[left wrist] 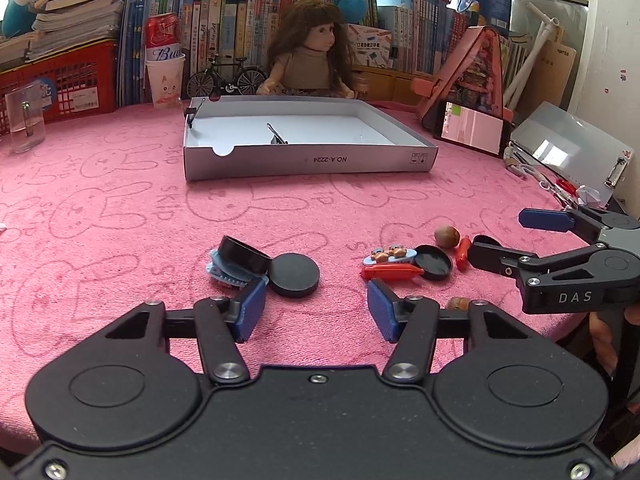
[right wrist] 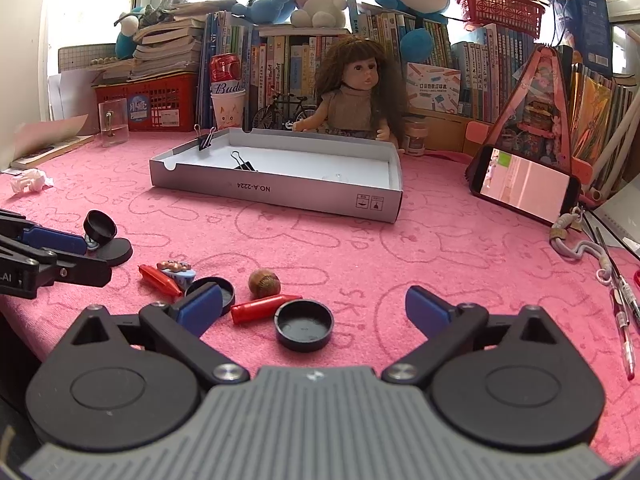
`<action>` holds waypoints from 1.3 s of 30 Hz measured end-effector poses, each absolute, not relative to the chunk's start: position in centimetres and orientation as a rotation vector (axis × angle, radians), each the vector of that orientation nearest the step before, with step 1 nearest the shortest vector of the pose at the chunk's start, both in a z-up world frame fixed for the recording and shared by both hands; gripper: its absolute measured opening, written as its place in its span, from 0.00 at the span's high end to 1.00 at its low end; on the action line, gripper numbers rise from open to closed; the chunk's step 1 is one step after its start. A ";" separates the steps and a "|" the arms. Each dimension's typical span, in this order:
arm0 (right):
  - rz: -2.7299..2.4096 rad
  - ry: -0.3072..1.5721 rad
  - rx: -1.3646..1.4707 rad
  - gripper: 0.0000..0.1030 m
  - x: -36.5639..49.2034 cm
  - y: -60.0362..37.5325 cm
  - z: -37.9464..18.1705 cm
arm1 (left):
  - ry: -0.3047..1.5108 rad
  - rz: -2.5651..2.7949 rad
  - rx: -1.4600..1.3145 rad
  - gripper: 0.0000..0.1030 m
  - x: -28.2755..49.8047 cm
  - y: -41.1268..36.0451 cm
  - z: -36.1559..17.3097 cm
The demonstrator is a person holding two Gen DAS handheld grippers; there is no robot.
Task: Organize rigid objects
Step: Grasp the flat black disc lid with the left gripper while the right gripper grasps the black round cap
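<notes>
A pink towel (left wrist: 120, 208) printed with rabbits is covering the whole table, and toward twelve o'clock a shallow grey cardboard box (right wrist: 280, 194) is sitting open on it, with one black binder clip (right wrist: 243, 165) lying on its white floor and another binder clip (right wrist: 205, 140) gripping its far left rim. Behind the box a long-haired doll (right wrist: 356, 92) is sitting against rows of books. The left gripper (left wrist: 316, 312) is hovering low over the towel with its blue pads standing apart and nothing between them — a flat black disc (left wrist: 295, 274) is lying just ahead at about eleven o'clock, touching a tilted black cap (left wrist: 244, 256) that is leaning on a pale blue toothed piece (left wrist: 224, 274). The right gripper (right wrist: 316, 312) is likewise spread wide and gripping nothing; an upturned black lid (right wrist: 304, 324) is lying between its fingers, clear of both pads. At its ten o'clock a red crayon-like stick (right wrist: 264, 307) is lying beside a second black lid (right wrist: 218, 286), with a brown nut (right wrist: 264, 283) just beyond. Further toward ten o'clock another red piece (right wrist: 158, 280) and a small blue toy plate of food (right wrist: 178, 270) are resting together.
</notes>
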State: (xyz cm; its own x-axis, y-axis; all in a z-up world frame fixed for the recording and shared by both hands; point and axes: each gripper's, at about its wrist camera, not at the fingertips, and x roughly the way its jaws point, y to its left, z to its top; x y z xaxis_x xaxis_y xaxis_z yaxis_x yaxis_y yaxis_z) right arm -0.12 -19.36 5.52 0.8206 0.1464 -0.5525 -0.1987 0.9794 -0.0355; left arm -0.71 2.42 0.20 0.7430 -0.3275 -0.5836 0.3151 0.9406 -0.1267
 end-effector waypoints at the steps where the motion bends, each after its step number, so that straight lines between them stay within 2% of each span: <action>1: 0.186 0.584 -0.095 0.04 -0.2 -19.4 5.5 | 0.645 -0.351 -0.024 0.50 -0.5 2.4 0.1; 9: 0.203 0.613 -0.096 0.17 -0.8 -19.9 5.5 | 0.642 -0.337 -0.038 0.51 0.9 2.2 -0.1; 16: 0.205 0.630 -0.087 0.19 -0.7 -20.0 5.1 | 0.633 -0.317 -0.029 0.51 1.7 2.2 -0.3; 29: 0.207 0.645 -0.080 0.23 -0.5 -19.8 4.7 | 0.624 -0.306 -0.024 0.58 2.0 2.2 -0.4; 39: 0.206 0.639 -0.072 0.32 -0.2 -19.7 4.7 | 0.618 -0.313 -0.016 0.64 1.6 2.0 -0.4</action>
State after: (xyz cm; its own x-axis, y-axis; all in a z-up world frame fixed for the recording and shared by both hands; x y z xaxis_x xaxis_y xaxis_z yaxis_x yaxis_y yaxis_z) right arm -0.19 -19.68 4.69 0.7833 0.1682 -0.5984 -0.2126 0.9771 -0.0037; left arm 1.58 1.97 -0.40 0.7696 -0.2928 -0.5674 0.2836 0.9529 -0.1071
